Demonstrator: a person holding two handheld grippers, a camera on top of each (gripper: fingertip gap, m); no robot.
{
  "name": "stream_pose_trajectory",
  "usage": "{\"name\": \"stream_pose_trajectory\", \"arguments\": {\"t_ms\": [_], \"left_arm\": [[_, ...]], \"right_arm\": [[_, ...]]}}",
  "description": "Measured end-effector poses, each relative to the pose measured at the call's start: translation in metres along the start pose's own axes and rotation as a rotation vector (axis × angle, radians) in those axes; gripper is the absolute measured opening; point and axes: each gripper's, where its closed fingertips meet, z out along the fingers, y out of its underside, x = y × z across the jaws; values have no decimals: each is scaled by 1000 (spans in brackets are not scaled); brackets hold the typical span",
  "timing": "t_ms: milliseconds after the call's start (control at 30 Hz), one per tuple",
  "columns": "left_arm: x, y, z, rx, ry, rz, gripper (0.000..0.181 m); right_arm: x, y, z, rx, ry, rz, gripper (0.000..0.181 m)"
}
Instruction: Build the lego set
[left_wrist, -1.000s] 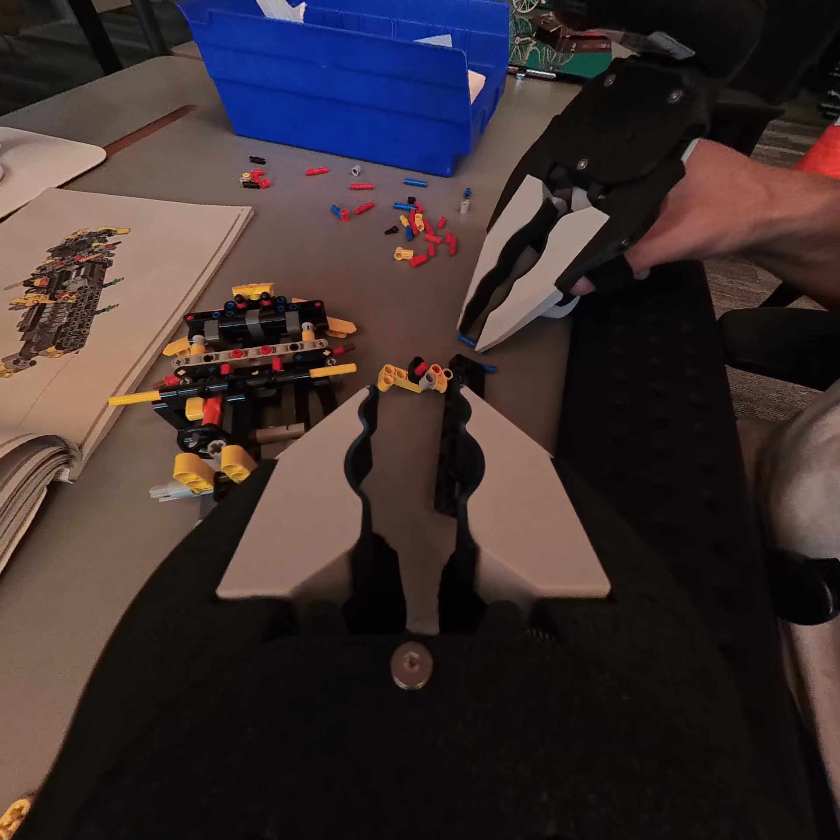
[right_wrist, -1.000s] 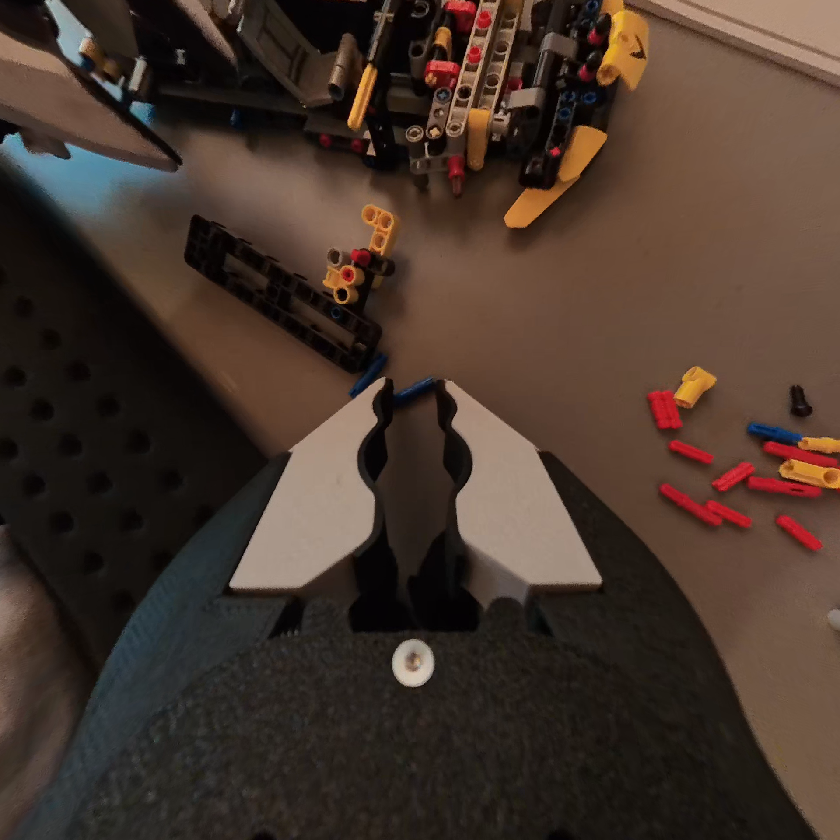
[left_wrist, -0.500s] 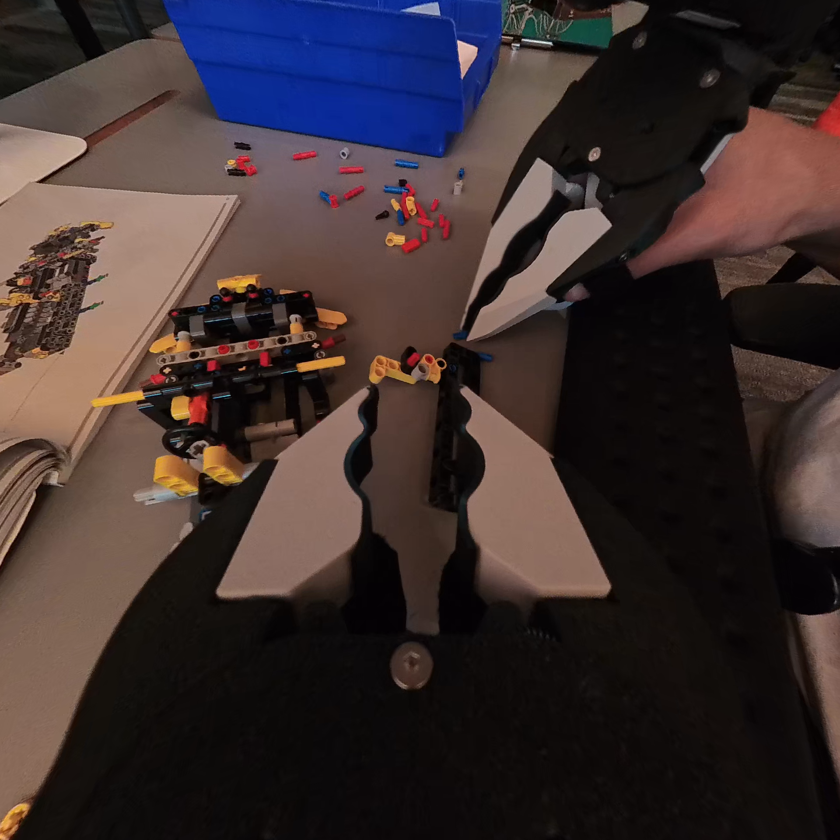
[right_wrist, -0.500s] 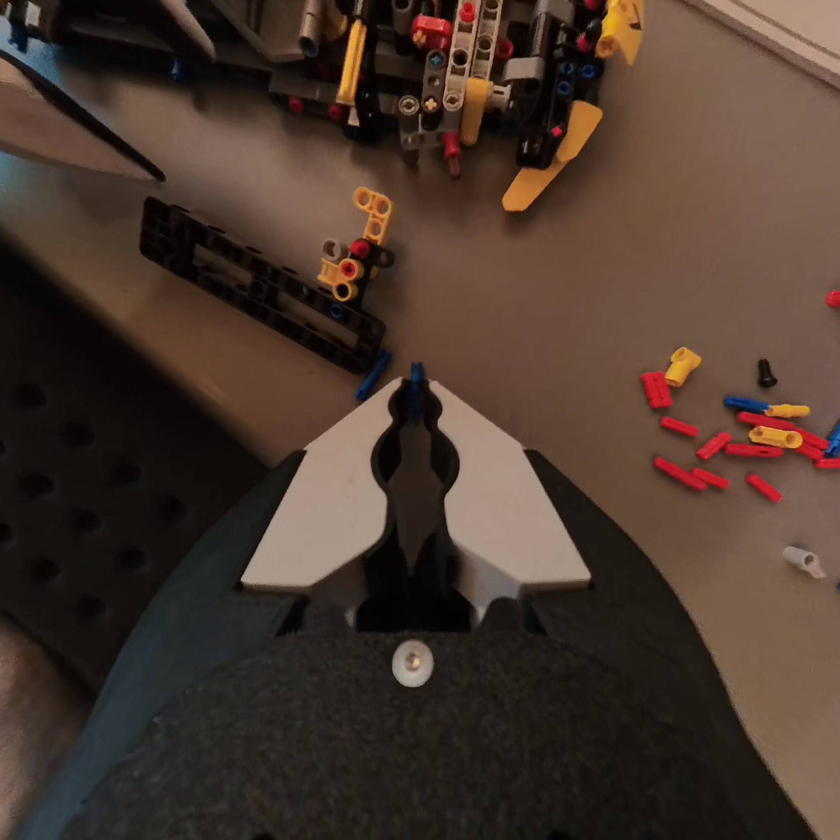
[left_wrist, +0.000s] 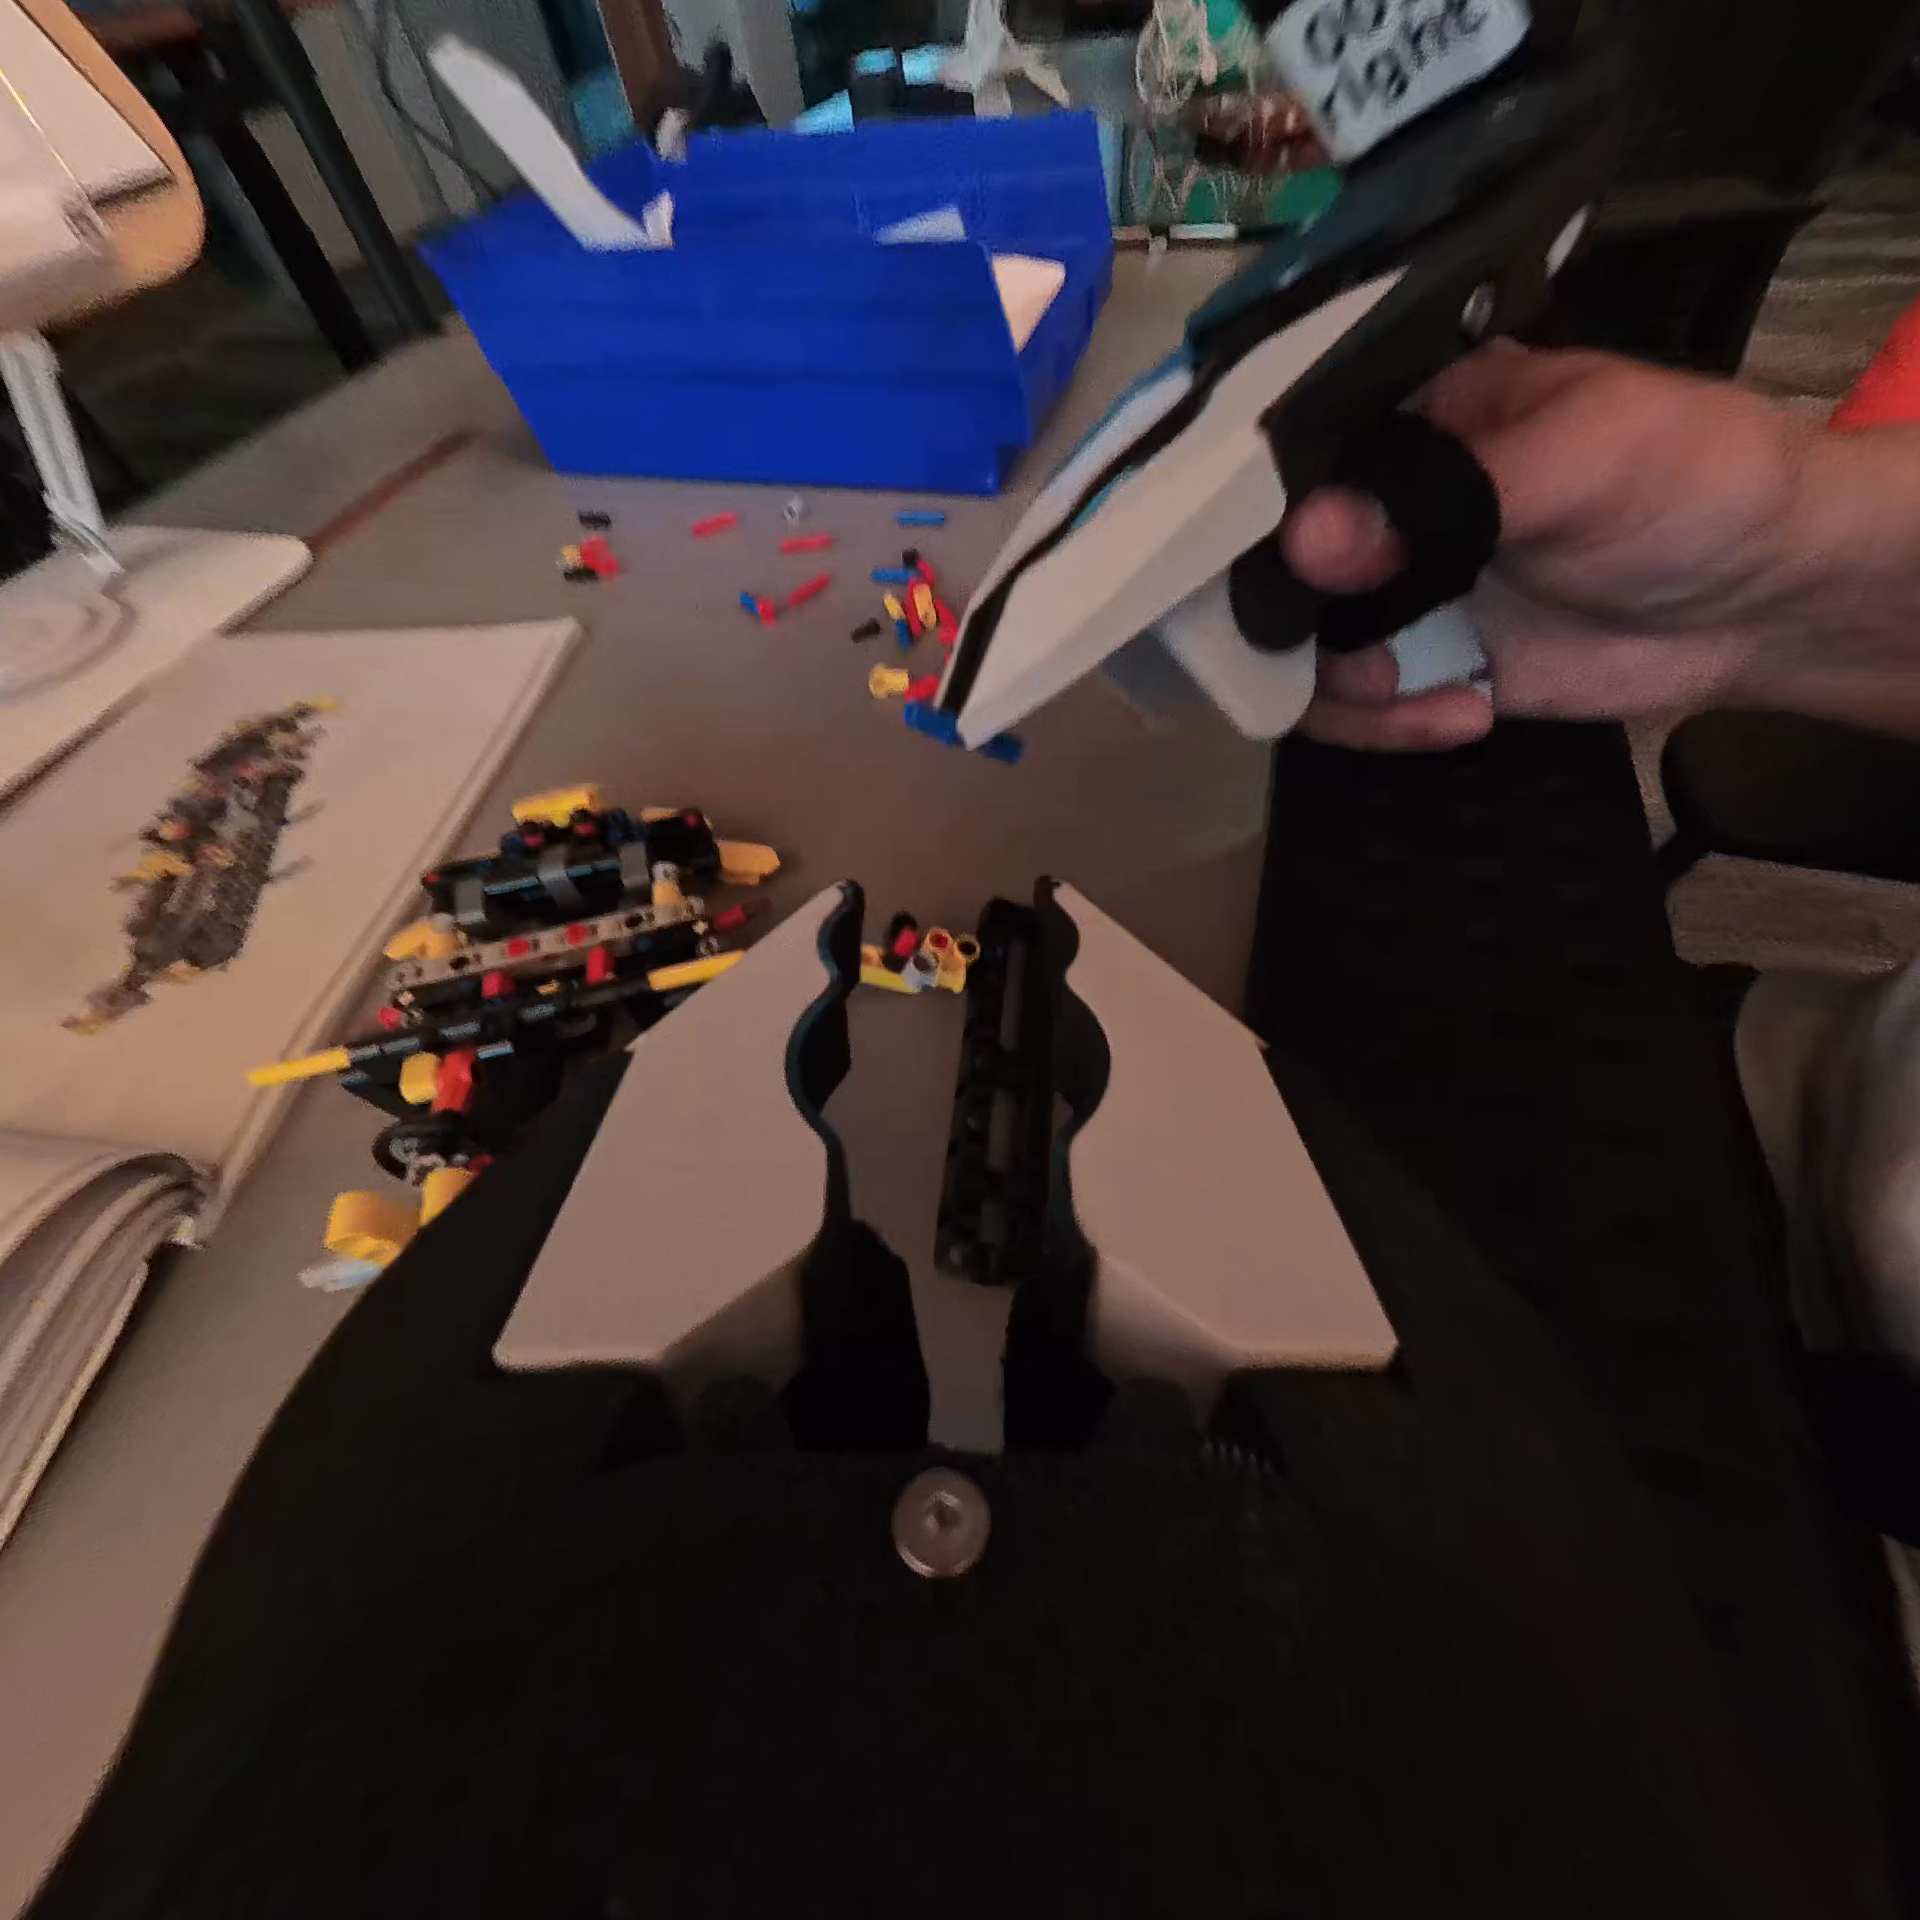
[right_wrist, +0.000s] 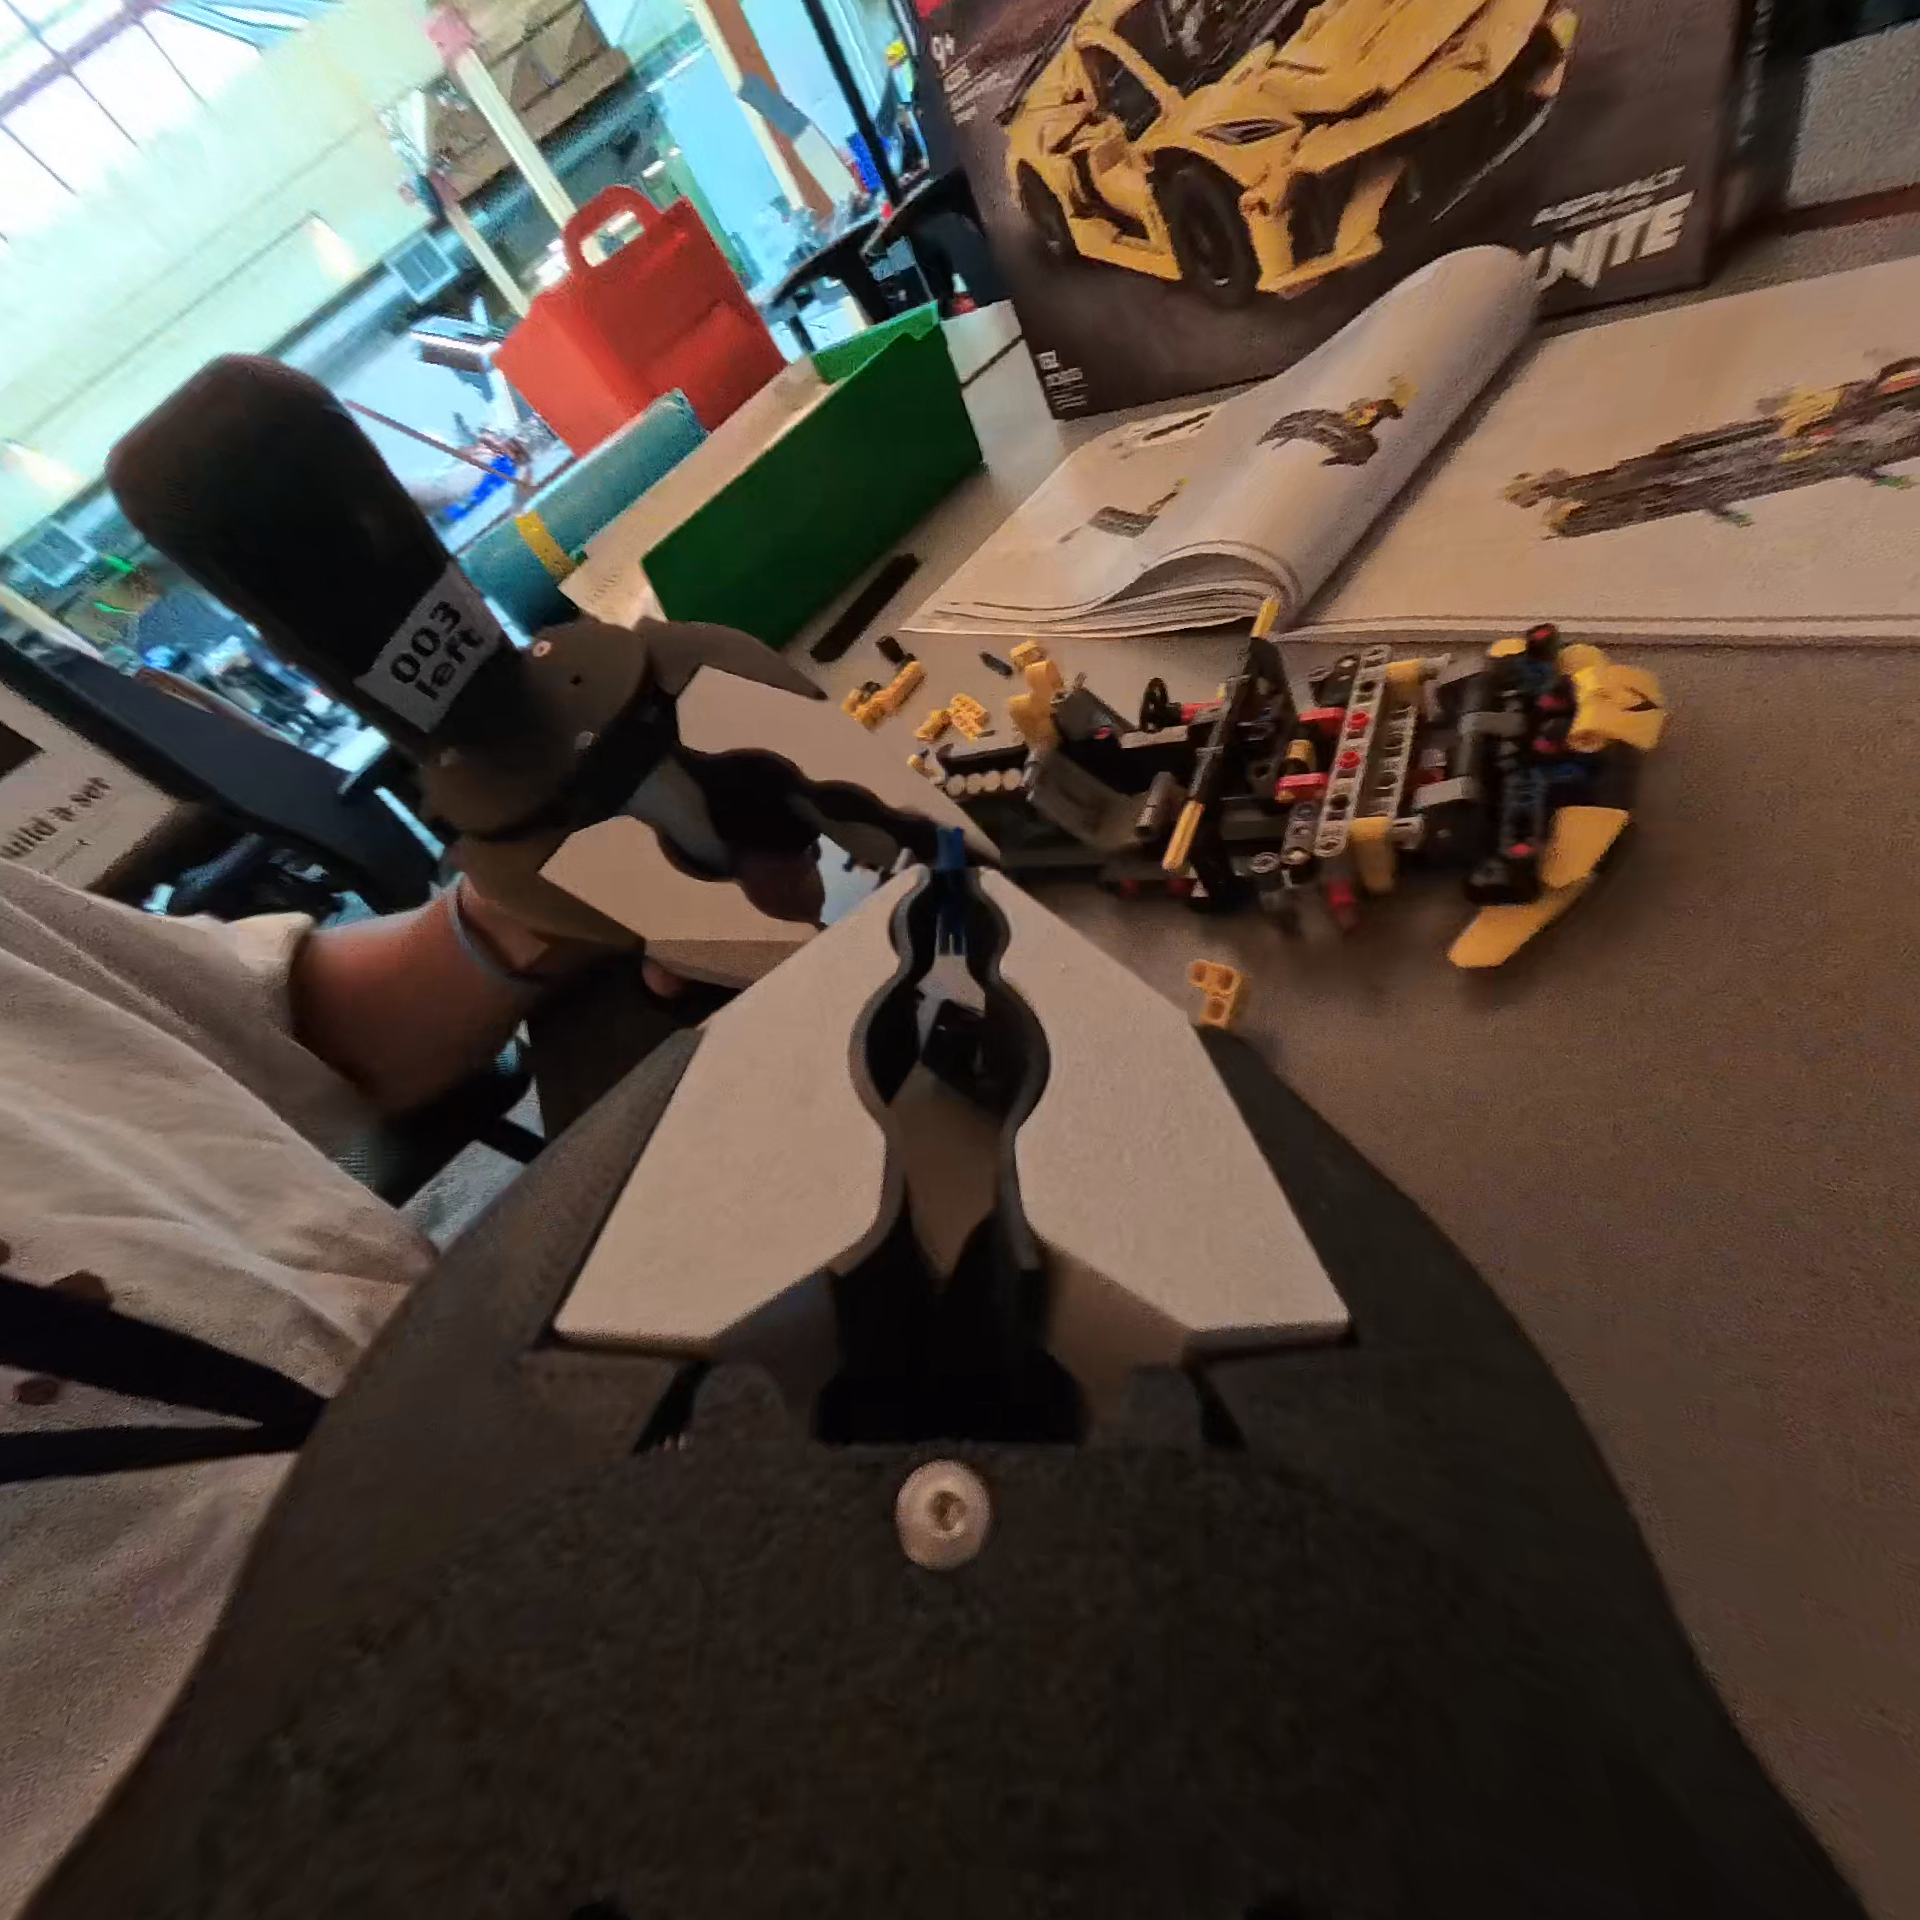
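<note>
My right gripper (right_wrist: 951, 883) is shut on a small blue pin (right_wrist: 948, 904), which sticks out past the fingertips. The left wrist view shows the same gripper (left_wrist: 961, 717) above the table with the blue pin (left_wrist: 928, 721) crosswise at its tip. My left gripper (left_wrist: 945, 894) is open and low over the table. A long black frame piece (left_wrist: 992, 1101) lies under it beside the right finger, not gripped. A small yellow, red and grey sub-assembly (left_wrist: 920, 961) lies just past the fingertips. The partly built black and yellow car chassis (left_wrist: 561, 935) stands to the left, and also shows in the right wrist view (right_wrist: 1351, 769).
A blue bin (left_wrist: 790, 343) stands at the back, with loose red, blue and yellow pins (left_wrist: 904, 603) in front of it. The open instruction book (left_wrist: 260, 831) lies at the left. A black perforated mat (left_wrist: 1455, 1039) lies on the right. The set's box (right_wrist: 1299, 156) and a green bin (right_wrist: 821, 499) stand beyond the chassis. My left and right fingertips are right by each other.
My right gripper shut on the blue pin beside the black frame, lifted it off the table and tilted up. My left gripper stayed open over the frame piece.
</note>
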Motion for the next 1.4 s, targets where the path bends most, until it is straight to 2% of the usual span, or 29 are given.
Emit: {"name": "stream_pose_trajectory", "arguments": {"t_ms": [167,467,533,633,933,1133,1400], "left_arm": [[4,-13,-3,63,-26,49,35],[1,-4,2,18,-71,110,31],[-1,-6,1,25,-97,139,22],[-1,-4,2,20,-119,186,18],[-2,-1,4,-10,-201,367,10],[-2,3,5,-40,-222,441,10],[-6,3,1,-32,-187,365,15]], "right_arm": [[-6,4,11,2,-20,1,4],[-6,12,22,-14,-24,30,4],[-7,14,23,-24,-48,49,4],[-7,15,25,-30,-71,103,4],[-9,17,24,-48,-148,190,7],[-7,22,25,-82,-117,180,5],[-5,13,17,-14,-167,228,4]]}}
